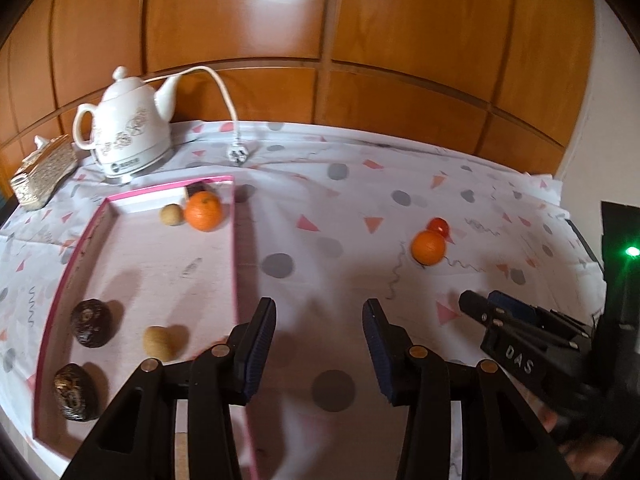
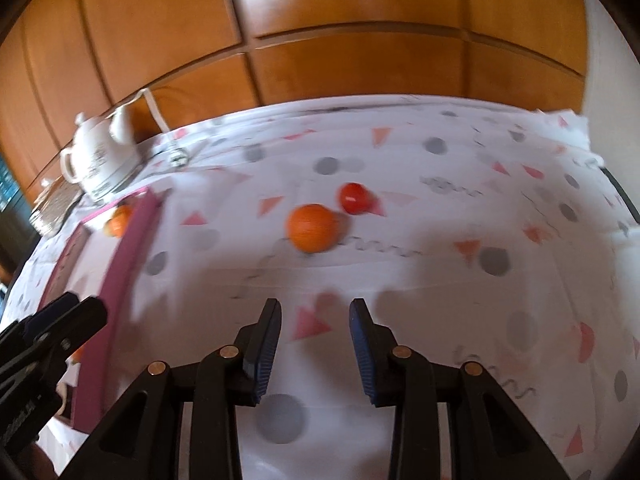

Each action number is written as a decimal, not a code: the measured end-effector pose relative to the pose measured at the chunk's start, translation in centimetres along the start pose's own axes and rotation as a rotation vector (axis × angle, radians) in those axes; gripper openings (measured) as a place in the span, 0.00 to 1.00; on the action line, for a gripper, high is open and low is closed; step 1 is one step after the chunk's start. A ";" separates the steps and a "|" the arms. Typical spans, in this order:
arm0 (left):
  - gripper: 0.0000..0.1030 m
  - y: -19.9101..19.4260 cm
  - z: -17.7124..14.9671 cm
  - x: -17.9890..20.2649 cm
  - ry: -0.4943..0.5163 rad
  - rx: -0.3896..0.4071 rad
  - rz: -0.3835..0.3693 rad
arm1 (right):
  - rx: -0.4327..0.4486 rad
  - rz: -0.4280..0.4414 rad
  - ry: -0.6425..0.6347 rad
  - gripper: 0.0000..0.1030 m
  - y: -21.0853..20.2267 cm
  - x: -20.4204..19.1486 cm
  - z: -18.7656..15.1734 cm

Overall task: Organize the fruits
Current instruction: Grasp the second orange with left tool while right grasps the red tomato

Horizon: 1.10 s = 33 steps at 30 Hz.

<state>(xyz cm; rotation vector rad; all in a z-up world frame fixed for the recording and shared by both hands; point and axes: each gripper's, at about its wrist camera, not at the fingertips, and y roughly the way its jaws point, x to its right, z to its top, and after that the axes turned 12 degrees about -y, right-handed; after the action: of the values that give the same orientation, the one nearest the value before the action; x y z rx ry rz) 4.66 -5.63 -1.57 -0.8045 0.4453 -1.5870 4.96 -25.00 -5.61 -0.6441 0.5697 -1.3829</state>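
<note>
A pink-rimmed tray [image 1: 234, 240] lies on the left of the table. In it are an orange [image 1: 203, 211], a small tan fruit [image 1: 171, 214], another tan fruit [image 1: 160, 343] and two dark wrinkled fruits [image 1: 90, 323] [image 1: 76, 392]. On the cloth to the right sit a loose orange [image 1: 428, 247] [image 2: 313, 227] and a small red tomato [image 1: 438, 225] [image 2: 354, 198] behind it. My left gripper [image 1: 319, 312] is open over the cloth just right of the tray wall, nothing between its fingers. My right gripper [image 2: 314, 312] is open and empty, short of the loose orange; it also shows at the right [image 1: 486, 302].
A white electric kettle [image 1: 130, 132] with its cord and plug [image 1: 237, 155] stands at the back left, beside a gold box [image 1: 44, 170]. Wooden panelling backs the table. The patterned cloth [image 1: 340, 208] covers the table; its right edge [image 2: 616, 184] is near.
</note>
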 end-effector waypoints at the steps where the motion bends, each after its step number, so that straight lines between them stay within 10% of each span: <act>1: 0.45 0.2 -0.1 0.3 0.007 -0.006 -0.004 | -0.003 -0.012 0.008 0.34 0.1 0.5 -0.1; 33: 0.51 8.7 1.4 8.0 0.041 -0.114 -0.089 | -0.028 -0.169 0.063 0.36 1.9 7.3 -1.6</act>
<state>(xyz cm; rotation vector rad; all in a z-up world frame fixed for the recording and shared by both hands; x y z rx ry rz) 11.63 -14.77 -4.65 -0.8903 0.5398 -1.6744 5.98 -32.20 -8.01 -0.6859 0.5960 -1.5600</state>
